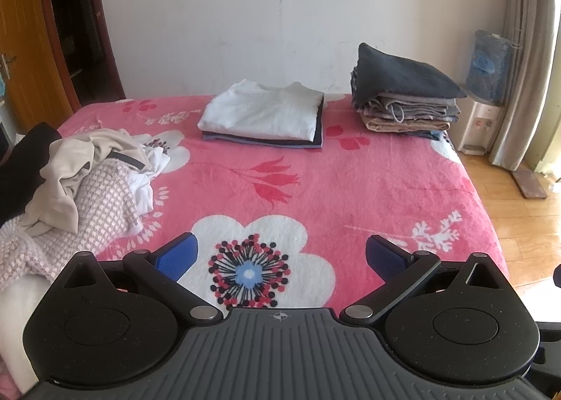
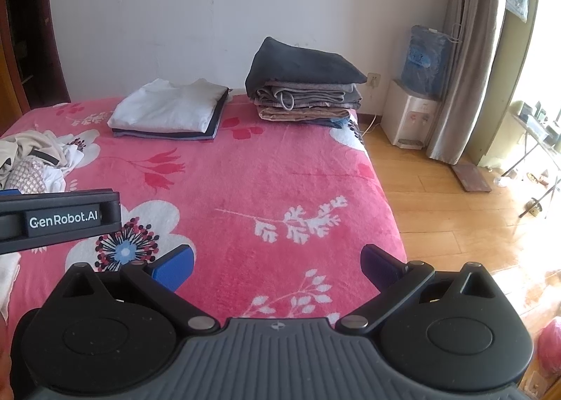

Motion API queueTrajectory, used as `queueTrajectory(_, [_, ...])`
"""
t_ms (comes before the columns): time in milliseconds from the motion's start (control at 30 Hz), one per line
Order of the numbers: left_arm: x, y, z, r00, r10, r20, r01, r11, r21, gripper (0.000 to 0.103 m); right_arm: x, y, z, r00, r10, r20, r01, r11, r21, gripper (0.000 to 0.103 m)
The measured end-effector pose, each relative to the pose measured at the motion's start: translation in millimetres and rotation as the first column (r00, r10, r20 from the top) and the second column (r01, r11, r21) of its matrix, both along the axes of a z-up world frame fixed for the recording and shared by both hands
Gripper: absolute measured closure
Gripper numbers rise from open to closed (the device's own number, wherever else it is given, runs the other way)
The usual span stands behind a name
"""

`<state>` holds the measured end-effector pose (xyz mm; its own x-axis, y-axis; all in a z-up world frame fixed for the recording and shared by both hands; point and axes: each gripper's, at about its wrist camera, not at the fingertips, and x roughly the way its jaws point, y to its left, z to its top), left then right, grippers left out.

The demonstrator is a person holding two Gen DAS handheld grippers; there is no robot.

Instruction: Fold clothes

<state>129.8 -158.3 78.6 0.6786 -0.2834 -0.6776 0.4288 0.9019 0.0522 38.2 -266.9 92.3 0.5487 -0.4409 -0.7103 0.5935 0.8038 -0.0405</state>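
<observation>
Both grippers, left gripper (image 1: 278, 254) and right gripper (image 2: 277, 265), hang spread wide and empty over the pink flowered blanket (image 1: 350, 189). Two folded stacks (image 1: 263, 114) sit by the wall. I think the next job is grabbing something from the messy clothes pile (image 1: 87, 172) at the left.

The bed (image 1: 368, 182) was covered w/ a pink floral blanket (image 2: 280, 168). On it, at the far edge by the wall, a flat folded stack topped w/ a white shirt (image 1: 263, 112) was laid; just to its right, a taller folded stack topped w/ a dark garment (image 1: 403, 98). An unfolded heap of clothes (image 1: 80, 182) was piled at the left edge.
</observation>
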Motion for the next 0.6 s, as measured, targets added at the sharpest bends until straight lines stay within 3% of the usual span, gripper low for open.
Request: queueTrajectory(600, [2.4, 2.6, -0.5, 1.000, 0.009, -0.002, -0.009, 1.000, 0.000, 0.000, 3.7, 2.2, 2.0, 1.000, 0.012, -0.001, -0.012, 1.000, -0.011, 0.000])
